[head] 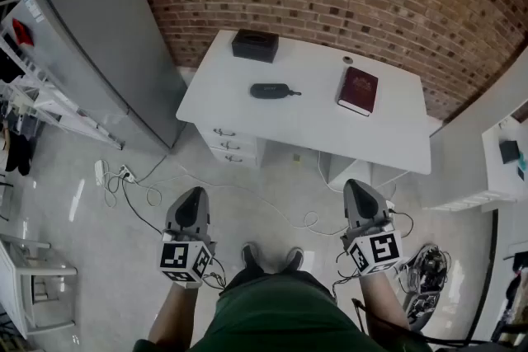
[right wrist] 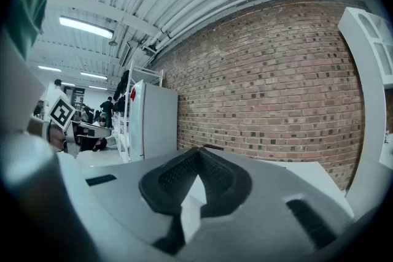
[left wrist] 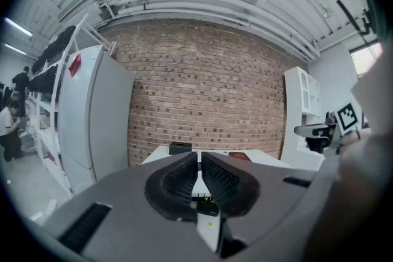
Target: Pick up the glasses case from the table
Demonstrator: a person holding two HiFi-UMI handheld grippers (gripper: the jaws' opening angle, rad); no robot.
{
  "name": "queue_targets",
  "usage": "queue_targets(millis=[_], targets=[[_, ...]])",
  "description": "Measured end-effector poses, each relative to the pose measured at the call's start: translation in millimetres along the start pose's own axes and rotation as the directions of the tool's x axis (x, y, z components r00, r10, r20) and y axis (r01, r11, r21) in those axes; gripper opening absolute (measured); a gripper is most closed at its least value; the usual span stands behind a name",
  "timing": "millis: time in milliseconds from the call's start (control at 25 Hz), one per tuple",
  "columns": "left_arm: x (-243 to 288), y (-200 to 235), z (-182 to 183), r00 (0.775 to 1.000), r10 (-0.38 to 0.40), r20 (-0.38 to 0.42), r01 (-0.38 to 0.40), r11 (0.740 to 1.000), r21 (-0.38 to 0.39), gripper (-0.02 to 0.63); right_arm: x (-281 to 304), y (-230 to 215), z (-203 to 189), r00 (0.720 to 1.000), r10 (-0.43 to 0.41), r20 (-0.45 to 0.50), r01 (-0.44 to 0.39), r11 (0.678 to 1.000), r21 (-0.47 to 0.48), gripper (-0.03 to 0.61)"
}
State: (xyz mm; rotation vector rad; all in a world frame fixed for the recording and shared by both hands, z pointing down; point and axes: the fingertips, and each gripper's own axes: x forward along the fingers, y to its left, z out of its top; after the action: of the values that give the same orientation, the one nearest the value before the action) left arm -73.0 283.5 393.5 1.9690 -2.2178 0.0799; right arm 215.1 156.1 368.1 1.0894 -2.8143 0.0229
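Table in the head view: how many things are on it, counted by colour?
Black: 2, the box and the glasses case
Dark red: 1, the book
Pale: 1, a small round thing, too small to tell what it is
Total: 4

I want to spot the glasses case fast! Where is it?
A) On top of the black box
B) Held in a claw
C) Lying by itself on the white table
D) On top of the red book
C: the glasses case lies alone on the white table, in front of the black box and left of the red book, touching neither.
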Motion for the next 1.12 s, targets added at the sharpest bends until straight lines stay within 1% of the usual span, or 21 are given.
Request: queue_targets(millis=[320, 440, 680, 920, 1120], targets=[[6, 25, 5, 1.000, -0.025, -0.002, 0.025, 1.000, 0.000, 0.018, 18, 16, -1, 0.999, -0.030, -0.022, 0.030, 1.000, 0.006, 0.000], [6, 40, 3, 0.999, -0.044, -0.004, 0.044, 0.999, -0.003, 0.018, 28, 25, -3, 0.999, -0.040, -0.037, 0.041, 0.999, 0.023, 0.000], [12, 76, -6, 0.997, -0.069, -0.018, 0.069, 0.998, -0.011, 0.018, 44, 44, -6, 0.996, -0.086, -0.031, 0.087, 0.995, 0.048, 0.002], [18, 94, -7, 0.995, -0.096, -0.016, 0.096, 0.995, -0.024, 0.018, 57, 60, -3, 0.994, -0.098, -0.052, 0.100, 0.994, 0.040, 0.002], [26, 111, -8, 0.994, -0.103, -0.024, 0.101, 0.993, -0.058, 0.018, 71, 71, 2, 0.994, -0.094, -0.062, 0.096, 0.995, 0.036, 0.002]])
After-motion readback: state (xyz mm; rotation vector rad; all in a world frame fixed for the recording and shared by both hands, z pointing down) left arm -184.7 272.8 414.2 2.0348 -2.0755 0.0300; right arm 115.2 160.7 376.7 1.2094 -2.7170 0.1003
